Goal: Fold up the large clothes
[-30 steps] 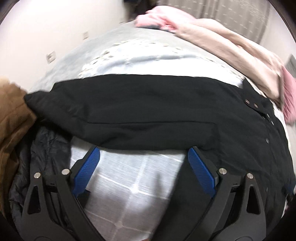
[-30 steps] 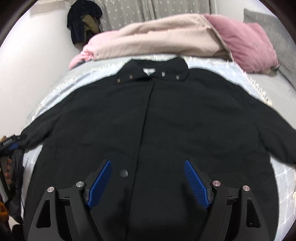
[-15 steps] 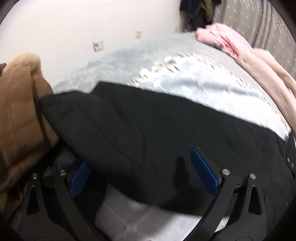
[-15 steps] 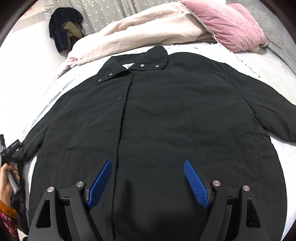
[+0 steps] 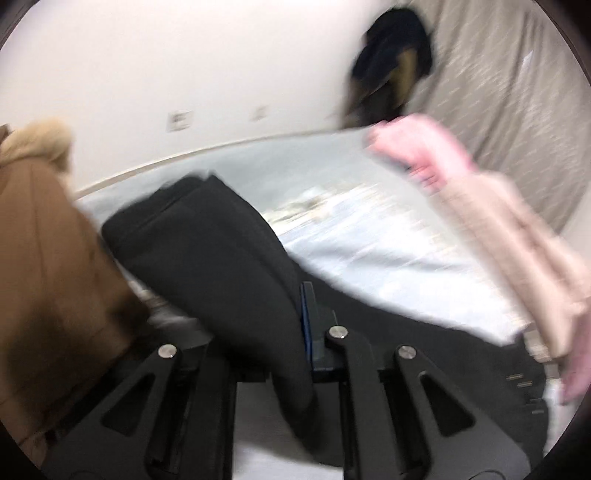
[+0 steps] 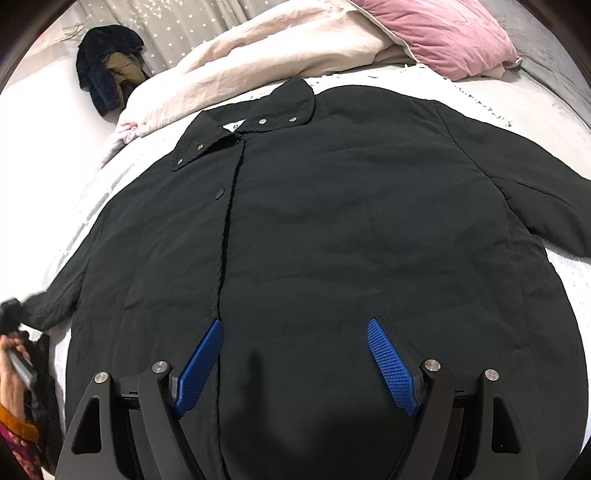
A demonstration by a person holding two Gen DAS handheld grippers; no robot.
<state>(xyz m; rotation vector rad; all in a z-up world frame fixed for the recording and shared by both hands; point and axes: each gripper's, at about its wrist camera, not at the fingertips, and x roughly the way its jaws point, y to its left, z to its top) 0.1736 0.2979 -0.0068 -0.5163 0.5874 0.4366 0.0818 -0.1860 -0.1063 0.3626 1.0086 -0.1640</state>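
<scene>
From the left wrist view, badly blurred, the left gripper (image 5: 273, 332) has its fingers drawn close together with the black sleeve (image 5: 214, 266) of the jacket bunched between them; one blue pad shows edge-on against the right side of the fabric, the other is hidden behind it, so the claw reads as clamped on the sleeve. The sleeve's cuff end stands up beyond the fingers, with a brown fur-trimmed coat (image 5: 48, 258) just to its left and the pale bedspread (image 5: 369, 243) to its right; farther right of the sleeve lies a pink and cream duvet (image 5: 498, 221). From the right wrist view, the black jacket (image 6: 332, 229) lies spread front-up on the bed, collar pointing away toward the duvet and a pink pillow (image 6: 443, 33) beyond it. The right gripper (image 6: 295, 362) hovers over the jacket's lower front with its blue pads wide apart and nothing between them. At the jacket's far left, the sleeve end meets the person's left hand (image 6: 11, 354), only partly visible. The likely risks: the thick sleeve could slip from a grip that bites only a fold, or pulling it across could drag the jacket body askew, since the right gripper pins nothing down; the sleeve might also catch the brown coat alongside.
</scene>
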